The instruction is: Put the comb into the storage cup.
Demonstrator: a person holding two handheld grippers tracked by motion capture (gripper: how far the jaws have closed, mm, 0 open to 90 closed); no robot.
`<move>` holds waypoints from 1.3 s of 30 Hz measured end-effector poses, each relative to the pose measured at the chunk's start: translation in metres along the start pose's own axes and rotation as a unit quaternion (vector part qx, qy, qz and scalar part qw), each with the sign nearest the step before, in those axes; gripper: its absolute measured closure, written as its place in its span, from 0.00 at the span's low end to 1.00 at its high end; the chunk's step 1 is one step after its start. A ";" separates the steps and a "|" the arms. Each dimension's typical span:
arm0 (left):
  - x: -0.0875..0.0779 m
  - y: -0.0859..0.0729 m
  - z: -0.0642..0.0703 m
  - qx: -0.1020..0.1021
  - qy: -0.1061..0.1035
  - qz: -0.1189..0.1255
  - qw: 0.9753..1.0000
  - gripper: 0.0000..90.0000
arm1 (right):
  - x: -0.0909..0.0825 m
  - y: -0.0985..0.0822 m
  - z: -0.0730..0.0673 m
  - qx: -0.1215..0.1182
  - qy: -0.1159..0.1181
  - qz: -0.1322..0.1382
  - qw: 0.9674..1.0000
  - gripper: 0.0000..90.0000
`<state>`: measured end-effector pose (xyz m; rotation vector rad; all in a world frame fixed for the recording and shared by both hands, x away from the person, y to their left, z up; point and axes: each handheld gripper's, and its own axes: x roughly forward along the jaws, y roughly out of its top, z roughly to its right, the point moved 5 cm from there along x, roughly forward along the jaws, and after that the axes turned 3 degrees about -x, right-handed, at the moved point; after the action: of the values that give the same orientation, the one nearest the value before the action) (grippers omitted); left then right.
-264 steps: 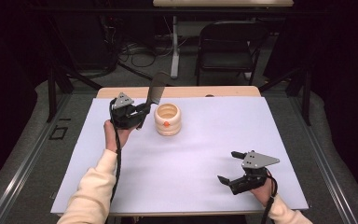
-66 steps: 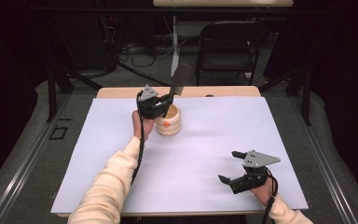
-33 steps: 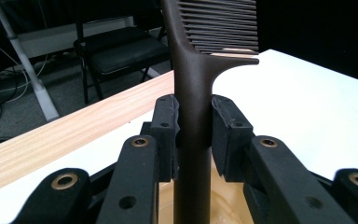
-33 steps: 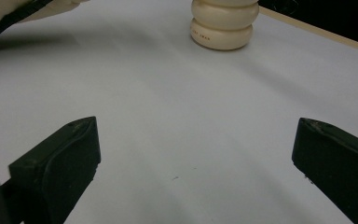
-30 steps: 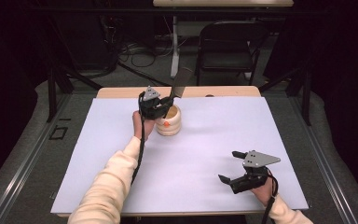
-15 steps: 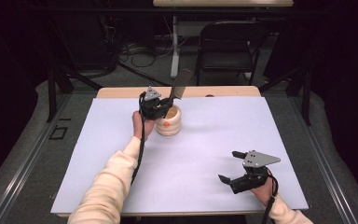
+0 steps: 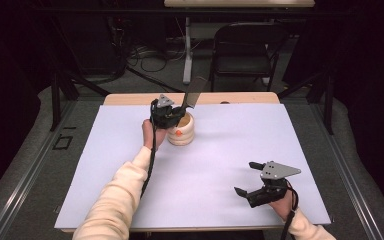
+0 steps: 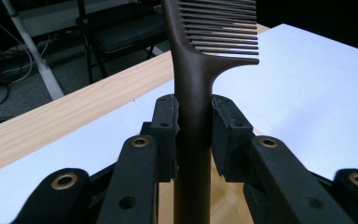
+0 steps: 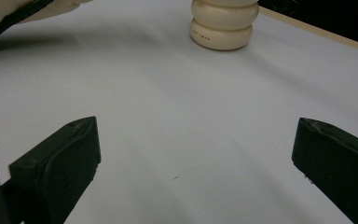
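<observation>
A dark brown comb [image 8: 193, 88] stands upright between the jaws of my left gripper [image 8: 193, 126], which is shut on its handle. In the high view that left gripper [image 7: 172, 114] hangs over a cream ribbed holder [image 7: 182, 134], and the comb [image 7: 193, 93] tilts up and away, its lower end inside the holder's mouth. An orange spot shows on the holder's side. My right gripper [image 7: 252, 178] rests near the table's front right, open, with nothing between its jaws. In the right gripper view the holder [image 9: 223, 23] stands far ahead on the white sheet.
A white sheet [image 7: 220, 165] covers the table, with a wooden strip [image 7: 130, 98] bare along the far edge. Beyond the table stand a black chair [image 7: 245, 45], a white post and cables on the floor. A cream sleeve [image 7: 115, 200] lies across the front left.
</observation>
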<state>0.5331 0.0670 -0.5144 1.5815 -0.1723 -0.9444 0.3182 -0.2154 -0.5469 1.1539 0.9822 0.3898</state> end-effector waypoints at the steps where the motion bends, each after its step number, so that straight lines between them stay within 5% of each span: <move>1: 0.000 0.000 0.000 0.000 0.000 -0.001 1.000 0.81 | 0.000 0.000 0.000 0.000 0.000 0.000 1.000 0.01; 39: 0.005 -0.007 0.000 -0.005 0.006 -0.036 0.999 0.81 | 0.000 0.000 0.000 0.000 0.000 0.000 1.000 0.01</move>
<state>0.5337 0.0660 -0.5229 1.5931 -0.1022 -0.9904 0.3184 -0.2155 -0.5468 1.1546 0.9818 0.3889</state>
